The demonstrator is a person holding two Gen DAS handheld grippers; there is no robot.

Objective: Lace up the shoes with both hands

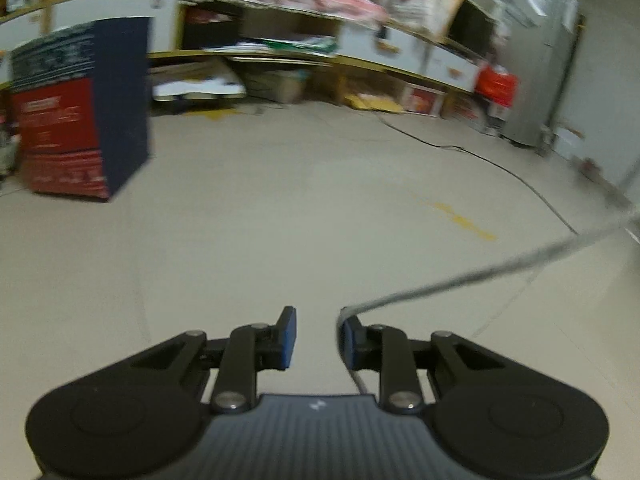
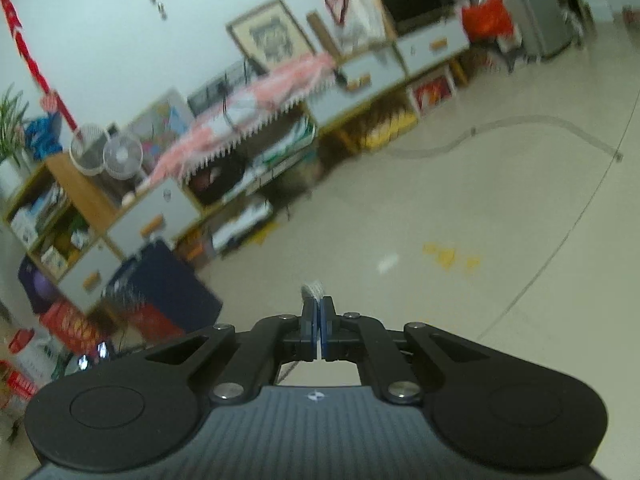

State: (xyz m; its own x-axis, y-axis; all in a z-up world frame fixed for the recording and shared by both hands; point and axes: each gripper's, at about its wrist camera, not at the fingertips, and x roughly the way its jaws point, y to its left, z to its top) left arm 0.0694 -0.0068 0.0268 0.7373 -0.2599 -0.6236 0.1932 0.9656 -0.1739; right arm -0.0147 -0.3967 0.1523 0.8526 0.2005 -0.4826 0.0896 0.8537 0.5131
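No shoe shows in either view. In the left wrist view a grey shoelace [image 1: 480, 276] comes in taut from the right edge, bends over the tip of the right finger and runs down along its blue pad [image 1: 350, 340]. My left gripper [image 1: 319, 338] stands with a clear gap between its pads, so the lace touches only the right one. In the right wrist view my right gripper [image 2: 319, 312] is shut, and a short pale lace end [image 2: 313, 291] sticks out from between its blue pads. Both views are motion-blurred.
Beige tiled floor lies ahead of both grippers. A dark blue and red carton [image 1: 80, 120] stands at the left. Cluttered low shelves [image 1: 280, 60] line the far wall. A thin black cable [image 1: 480, 160] crosses the floor near yellow marks [image 1: 464, 220]. Two small fans [image 2: 122, 156] sit on a cabinet.
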